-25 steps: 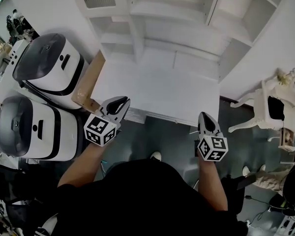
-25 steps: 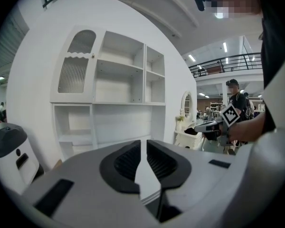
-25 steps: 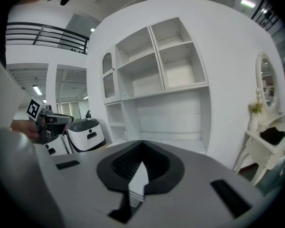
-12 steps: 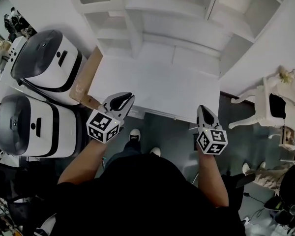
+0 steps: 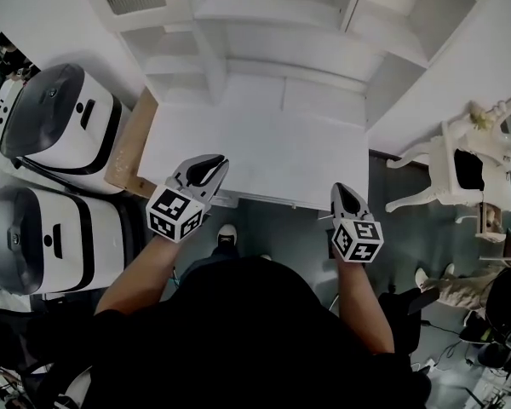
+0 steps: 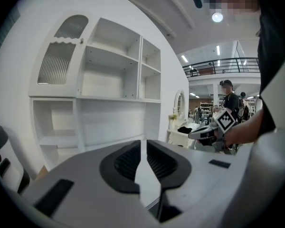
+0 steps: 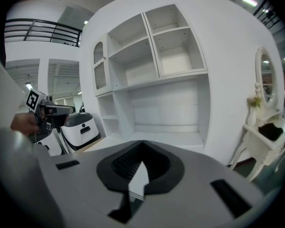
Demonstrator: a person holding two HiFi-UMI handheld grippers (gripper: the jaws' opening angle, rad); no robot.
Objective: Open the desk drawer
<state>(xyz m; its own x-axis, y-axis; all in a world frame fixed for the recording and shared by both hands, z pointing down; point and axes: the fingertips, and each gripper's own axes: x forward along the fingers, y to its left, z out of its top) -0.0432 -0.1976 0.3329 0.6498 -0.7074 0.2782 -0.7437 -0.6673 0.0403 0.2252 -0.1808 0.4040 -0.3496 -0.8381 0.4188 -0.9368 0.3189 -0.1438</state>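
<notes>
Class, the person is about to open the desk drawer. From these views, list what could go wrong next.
1. The right gripper is shut and the left gripper is barely parted; neither may take a handle unless opened.
2. The drawer front is hidden under the front edge of the desk, so the reach could miss.

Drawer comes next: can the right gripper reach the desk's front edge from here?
Probably yes: the right gripper is at the desk's front edge with nothing between them. Its fingers are shut, and the drawer itself is hidden from above.
</notes>
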